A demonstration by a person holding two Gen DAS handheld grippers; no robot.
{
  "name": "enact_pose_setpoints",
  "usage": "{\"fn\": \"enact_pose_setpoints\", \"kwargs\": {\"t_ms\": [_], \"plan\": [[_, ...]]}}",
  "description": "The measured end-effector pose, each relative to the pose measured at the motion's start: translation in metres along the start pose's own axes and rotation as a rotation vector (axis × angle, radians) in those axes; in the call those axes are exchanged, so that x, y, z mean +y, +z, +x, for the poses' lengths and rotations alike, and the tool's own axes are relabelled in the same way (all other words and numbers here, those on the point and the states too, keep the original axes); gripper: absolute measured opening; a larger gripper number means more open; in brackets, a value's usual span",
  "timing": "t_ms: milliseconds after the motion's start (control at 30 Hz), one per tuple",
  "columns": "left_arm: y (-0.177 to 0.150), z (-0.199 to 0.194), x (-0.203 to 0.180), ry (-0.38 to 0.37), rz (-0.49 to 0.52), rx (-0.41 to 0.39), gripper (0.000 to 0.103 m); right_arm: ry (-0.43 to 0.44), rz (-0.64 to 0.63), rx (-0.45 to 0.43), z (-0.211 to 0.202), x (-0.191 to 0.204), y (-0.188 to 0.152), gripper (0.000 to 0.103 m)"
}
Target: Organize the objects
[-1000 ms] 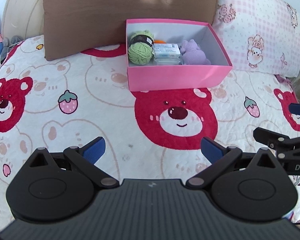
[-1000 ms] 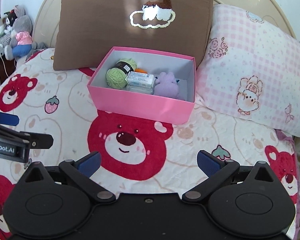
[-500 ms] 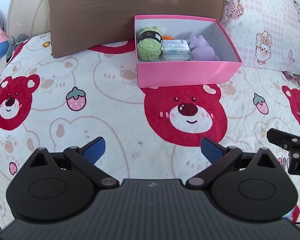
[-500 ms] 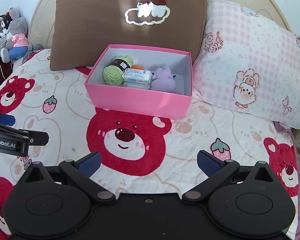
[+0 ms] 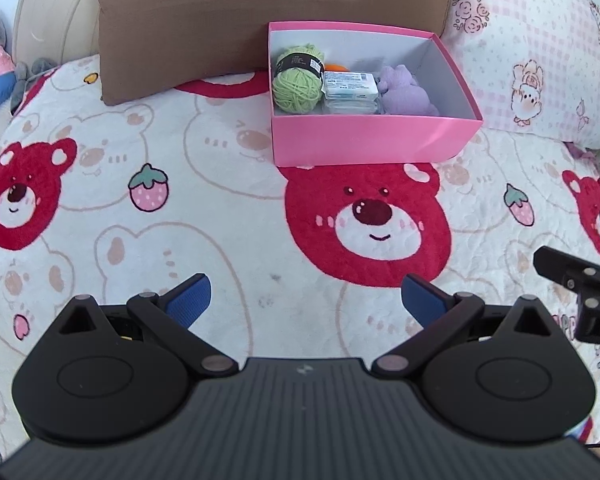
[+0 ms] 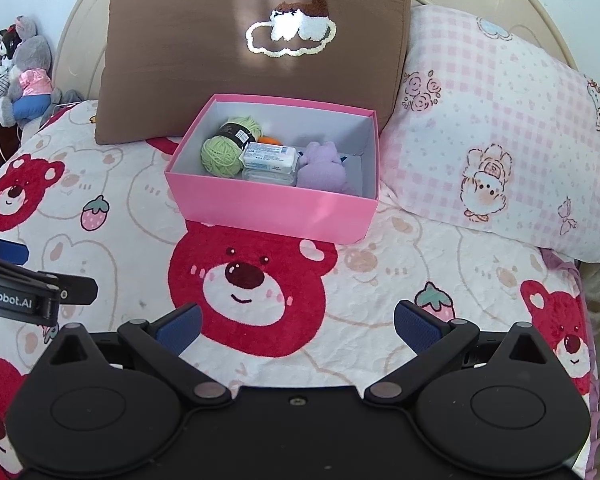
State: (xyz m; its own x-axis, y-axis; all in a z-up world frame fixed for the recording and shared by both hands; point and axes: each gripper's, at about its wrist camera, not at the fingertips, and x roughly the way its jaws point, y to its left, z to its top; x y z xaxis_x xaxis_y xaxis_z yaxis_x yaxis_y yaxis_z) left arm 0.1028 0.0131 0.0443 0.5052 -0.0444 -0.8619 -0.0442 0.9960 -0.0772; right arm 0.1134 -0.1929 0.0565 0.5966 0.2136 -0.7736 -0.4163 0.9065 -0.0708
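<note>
- Both grippers have drawn back from the pink box [image 5: 374, 138], which now sits farther ahead of them than a second ago.
- Left gripper [image 5: 306, 300] hangs over the bedspread [image 5: 204, 208] with its blue fingers spread wide, holding nothing.
- Right gripper [image 6: 296, 326] is the same: fingers wide apart, nothing between them, above a red bear print.
- Ahead of both, the box stands on the bedspread, well apart from the fingertips.
- Inside it lie a green yarn ball [image 6: 222, 152], a wipes pack [image 6: 270, 158] and a purple plush [image 6: 324, 168], side by side.
- Behind the box a brown pillow [image 6: 188, 60] leans on the headboard [image 6: 78, 40]; a pink checked pillow [image 6: 500, 132] lies to its right.
- Far left, stuffed toys [image 6: 24, 76] sit beside the bed.
</note>
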Motion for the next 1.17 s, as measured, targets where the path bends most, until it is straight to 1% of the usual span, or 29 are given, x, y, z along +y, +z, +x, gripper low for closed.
{"fn": "enact_pose_setpoints", "kwargs": {"t_ms": [200,367,600,767,1033,1167], "plan": [[0.0004,-0.0011,0.0009,-0.011,-0.008,0.006,0.103,-0.008,-0.004,-0.006,-0.0006,-0.0002,0.0023,0.103],[0.0015,0.0005,-0.0009,0.002,0.007,0.007,0.103,-0.013,-0.004,-0.006,0.0001,0.0001,0.003,0.103],[0.0022,0.0002,-0.0005,0.003,-0.003,0.003,0.103,-0.015,-0.004,0.004,0.003,-0.0015,0.0029,0.103],[0.0035,0.0018,-0.0012,0.03,0.002,0.006,0.103,-0.012,0.001,0.002,0.0031,-0.0014,0.0026,0.103],[0.003,0.0032,0.0028,0.013,-0.004,0.007,0.103,-0.015,-0.001,0.007,0.0054,-0.0014,0.0019,0.103],[0.0046,0.0033,0.0007,0.017,-0.004,0.003,0.103,-0.017,-0.016,0.013,0.0063,0.0021,0.0034,0.103]]}}
